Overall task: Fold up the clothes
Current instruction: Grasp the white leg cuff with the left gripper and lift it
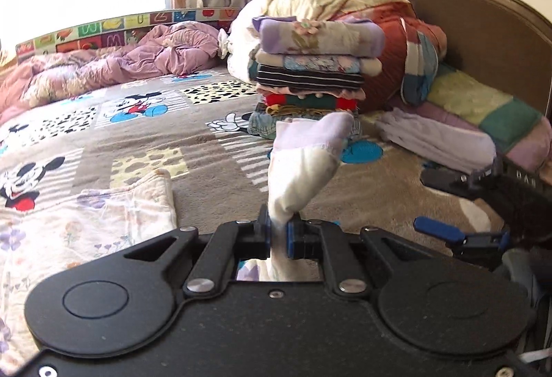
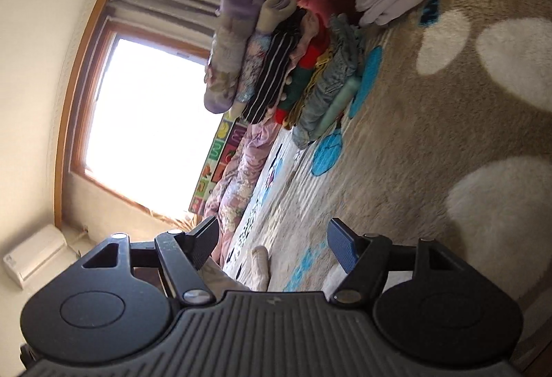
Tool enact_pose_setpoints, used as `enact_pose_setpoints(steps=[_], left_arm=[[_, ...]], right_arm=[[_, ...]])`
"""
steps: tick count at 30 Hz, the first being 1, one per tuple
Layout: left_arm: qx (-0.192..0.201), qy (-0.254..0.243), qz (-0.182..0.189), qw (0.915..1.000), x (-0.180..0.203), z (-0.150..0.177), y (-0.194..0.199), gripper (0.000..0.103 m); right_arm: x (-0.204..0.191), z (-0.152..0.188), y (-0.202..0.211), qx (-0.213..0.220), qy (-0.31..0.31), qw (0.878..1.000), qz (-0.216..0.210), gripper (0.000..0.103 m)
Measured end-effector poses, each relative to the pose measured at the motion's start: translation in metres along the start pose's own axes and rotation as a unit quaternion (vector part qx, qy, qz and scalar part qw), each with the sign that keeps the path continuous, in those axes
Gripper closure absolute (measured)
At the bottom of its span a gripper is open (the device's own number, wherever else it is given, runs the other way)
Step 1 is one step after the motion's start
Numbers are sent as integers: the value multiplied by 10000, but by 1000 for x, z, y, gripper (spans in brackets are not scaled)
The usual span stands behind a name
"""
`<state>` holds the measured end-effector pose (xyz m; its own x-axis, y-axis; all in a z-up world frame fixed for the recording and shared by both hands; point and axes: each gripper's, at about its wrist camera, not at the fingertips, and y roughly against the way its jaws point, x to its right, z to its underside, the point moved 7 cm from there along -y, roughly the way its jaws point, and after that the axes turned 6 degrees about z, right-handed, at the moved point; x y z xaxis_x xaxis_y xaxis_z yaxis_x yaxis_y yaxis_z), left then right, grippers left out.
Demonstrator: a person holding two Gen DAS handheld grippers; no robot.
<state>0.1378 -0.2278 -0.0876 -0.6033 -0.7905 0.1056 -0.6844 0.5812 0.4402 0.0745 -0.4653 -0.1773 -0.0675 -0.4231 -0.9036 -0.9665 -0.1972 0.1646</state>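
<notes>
My left gripper [image 1: 278, 235] is shut on a bunched corner of a pale floral garment [image 1: 303, 166], which sticks up between the blue pads. The rest of this garment [image 1: 86, 225] lies spread on the bed at lower left. My right gripper [image 2: 272, 245] is open and empty, rolled sideways above the blanket; it also shows at the right edge of the left wrist view [image 1: 462, 204]. A bit of the pale garment [image 2: 258, 268] shows between its fingers, apart from them. A stack of folded clothes [image 1: 310, 66] stands beyond on the bed, also in the right wrist view [image 2: 276, 66].
The bed is covered by a brown cartoon-print blanket [image 1: 155, 142]. A crumpled pink quilt [image 1: 103, 66] lies at the far side by the window. Piled bedding and pillows [image 1: 396, 28] lean on the brown headboard [image 1: 490, 25]. Folded lilac clothing [image 1: 438, 138] lies at right.
</notes>
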Motion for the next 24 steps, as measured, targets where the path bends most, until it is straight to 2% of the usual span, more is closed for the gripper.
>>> enact_pose_setpoints(steps=[4, 7, 10, 14, 24], left_arm=[[117, 491, 101, 9987, -25, 0, 13, 95], [216, 767, 108, 9968, -41, -1, 24, 95], [321, 969, 120, 9947, -54, -4, 33, 95], [446, 1125, 108, 9926, -68, -6, 45, 95], [685, 1335, -65, 9887, -101, -8, 71, 95]], right_arm=[[-35, 30, -4, -354, 934, 9949, -129, 31], [-60, 58, -7, -622, 1729, 9828, -172, 31], [-81, 87, -11, -846, 2555, 9629, -187, 31], [-99, 125, -15, -1088, 3539, 9289, -110, 31], [-119, 186, -19, -1384, 4738, 8697, 3, 31]])
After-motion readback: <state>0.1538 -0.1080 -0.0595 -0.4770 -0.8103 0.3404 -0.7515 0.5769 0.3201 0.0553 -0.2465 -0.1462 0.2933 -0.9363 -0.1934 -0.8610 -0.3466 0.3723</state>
